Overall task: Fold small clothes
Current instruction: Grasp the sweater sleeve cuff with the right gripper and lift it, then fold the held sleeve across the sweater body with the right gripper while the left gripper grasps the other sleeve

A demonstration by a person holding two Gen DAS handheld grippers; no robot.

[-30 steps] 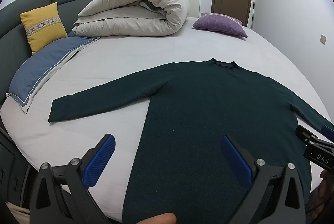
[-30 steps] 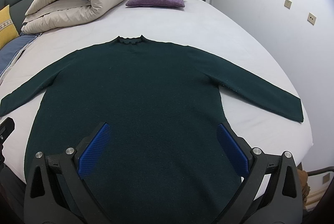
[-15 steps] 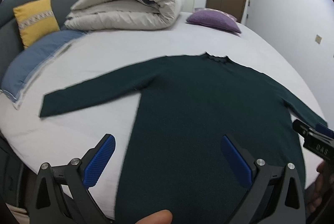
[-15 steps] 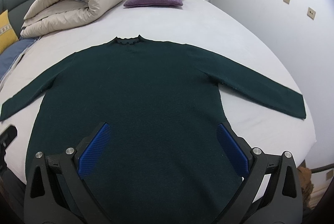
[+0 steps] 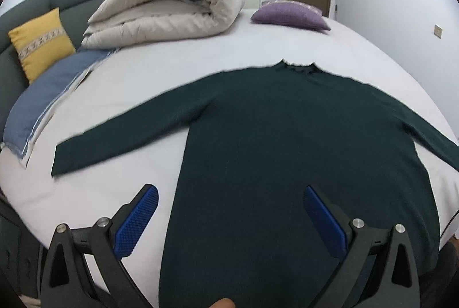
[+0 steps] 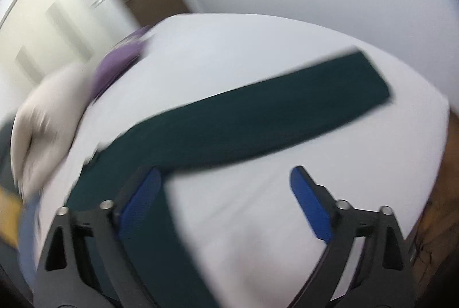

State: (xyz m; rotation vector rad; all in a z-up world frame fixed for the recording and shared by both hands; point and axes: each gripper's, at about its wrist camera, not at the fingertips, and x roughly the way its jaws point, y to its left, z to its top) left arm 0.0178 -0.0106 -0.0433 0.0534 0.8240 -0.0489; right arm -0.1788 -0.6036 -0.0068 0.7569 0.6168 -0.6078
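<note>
Item: dark green sweater [image 5: 287, 153], flat on bed [image 5: 178, 72]. Right hand-held gripper [image 6: 226, 193]: spread, just narrowing, empty. Left hand-held gripper [image 5: 229, 210]: spread, empty. Pinch right sleeve [image 6: 258, 118] cuff squarely; fold inward.

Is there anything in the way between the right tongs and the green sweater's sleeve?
Nothing visible. Only bare sheet lies between the open right tongs and the sweater sleeve, stretched flat just beyond them.
</note>
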